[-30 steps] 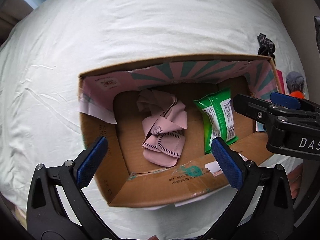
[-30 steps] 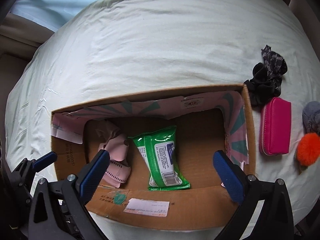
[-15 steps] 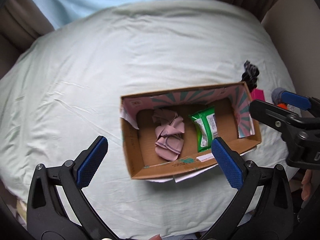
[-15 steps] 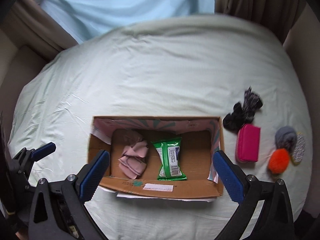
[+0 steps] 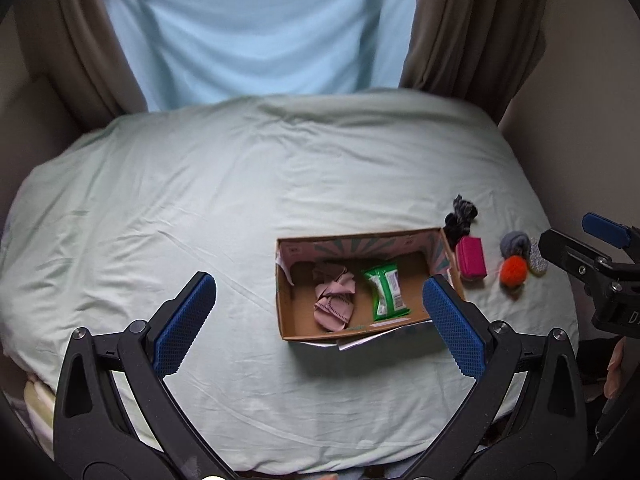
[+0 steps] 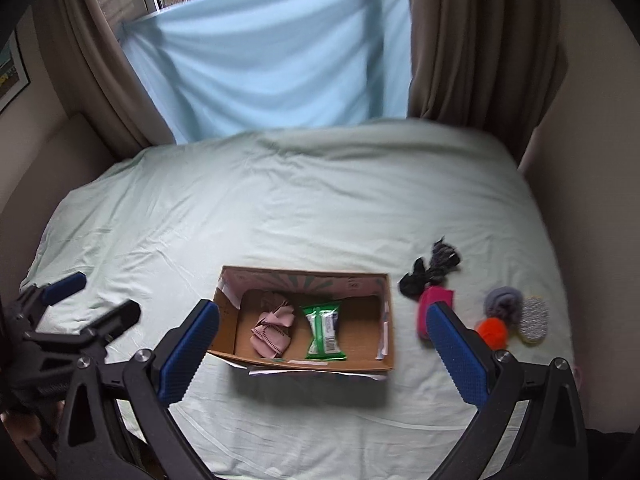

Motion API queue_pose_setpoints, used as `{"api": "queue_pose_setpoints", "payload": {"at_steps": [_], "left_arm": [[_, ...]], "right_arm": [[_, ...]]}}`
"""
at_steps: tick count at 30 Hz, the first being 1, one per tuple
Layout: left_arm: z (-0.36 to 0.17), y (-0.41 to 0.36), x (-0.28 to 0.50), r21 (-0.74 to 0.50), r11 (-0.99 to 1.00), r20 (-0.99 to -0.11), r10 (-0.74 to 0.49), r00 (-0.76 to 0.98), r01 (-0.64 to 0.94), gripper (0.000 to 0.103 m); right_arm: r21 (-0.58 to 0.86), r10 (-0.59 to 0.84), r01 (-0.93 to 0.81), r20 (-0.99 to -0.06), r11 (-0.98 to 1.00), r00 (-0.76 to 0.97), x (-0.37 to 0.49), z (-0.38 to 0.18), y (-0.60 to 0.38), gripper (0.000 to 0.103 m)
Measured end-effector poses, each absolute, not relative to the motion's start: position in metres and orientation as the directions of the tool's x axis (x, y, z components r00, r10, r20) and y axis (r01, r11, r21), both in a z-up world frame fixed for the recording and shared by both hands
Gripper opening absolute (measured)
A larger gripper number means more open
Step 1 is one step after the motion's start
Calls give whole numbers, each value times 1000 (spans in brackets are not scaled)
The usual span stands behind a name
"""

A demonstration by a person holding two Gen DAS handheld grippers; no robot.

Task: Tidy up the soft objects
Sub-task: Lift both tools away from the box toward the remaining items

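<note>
An open cardboard box (image 5: 288, 316) (image 6: 384, 344) sits on the bed. Inside lie a pink cloth (image 5: 334, 306) (image 6: 272, 330) and a green wipes pack (image 5: 386, 294) (image 6: 324, 332). Right of the box lie a black scrunchie (image 5: 460, 216) (image 6: 424, 276), a pink pouch (image 5: 472, 258) (image 6: 430, 300), a grey pom-pom (image 5: 515, 242) (image 6: 502, 300), an orange pom-pom (image 5: 514, 272) (image 6: 493, 330) and a silvery pad (image 5: 538, 260) (image 6: 534, 320). My left gripper (image 5: 320, 320) and right gripper (image 6: 324, 352) are both open and empty, high above the bed near its front edge.
The pale green bedsheet (image 5: 200, 200) covers the bed. Brown curtains (image 6: 480, 48) and a light blue cloth (image 6: 272, 52) hang at the far side, over a window. Walls close in on the left and right.
Both grippers have pulled up and back from the box, which now looks much smaller. Both stayed open and empty. The curtains and window have come into view.
</note>
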State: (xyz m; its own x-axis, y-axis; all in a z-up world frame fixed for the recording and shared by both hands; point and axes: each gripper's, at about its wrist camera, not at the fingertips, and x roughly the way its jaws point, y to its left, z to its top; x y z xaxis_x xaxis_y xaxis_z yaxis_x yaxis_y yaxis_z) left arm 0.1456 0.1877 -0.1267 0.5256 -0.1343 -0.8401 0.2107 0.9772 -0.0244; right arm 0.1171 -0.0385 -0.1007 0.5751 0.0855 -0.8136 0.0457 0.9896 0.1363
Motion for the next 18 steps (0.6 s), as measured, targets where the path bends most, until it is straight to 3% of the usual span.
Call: {"api": "queue_pose_setpoints", "payload": {"at_steps": [10,18], "left_arm": [[-56,182,75,-24,983,-743,-139,654,182,103],[-40,161,39,-55,981,-700,-172,693,189,103]], "right_arm": [[128,15,115,-730,985,683,43,-52,-66,103],[108,-57,170,-663,980,747,-1,-41,-93,103]]}}
